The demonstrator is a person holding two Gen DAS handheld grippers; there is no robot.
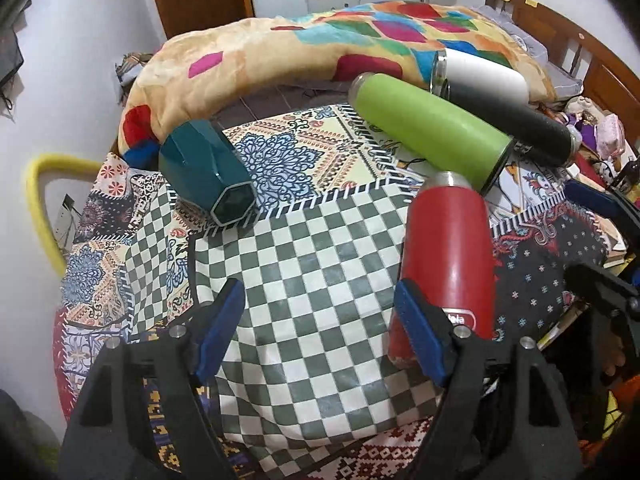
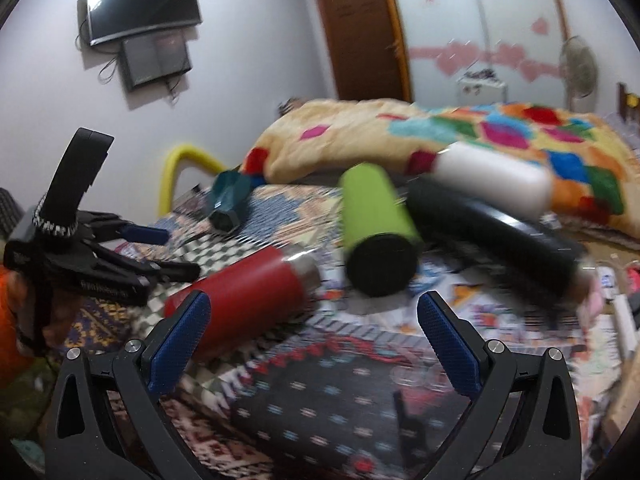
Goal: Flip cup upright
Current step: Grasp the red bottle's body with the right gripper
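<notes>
While lying flat, red cup point(image 1: 448, 256) points steel neck away.

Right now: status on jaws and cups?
Left gripper open, empty. Right gripper open, empty. Red cup lying down beside left jaws. Green cup crowds its far end.

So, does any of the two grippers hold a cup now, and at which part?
Nothing is held. The left gripper is open over the checkered cloth beside the red cup; the right gripper is open too, with nothing between its fingers.
</notes>
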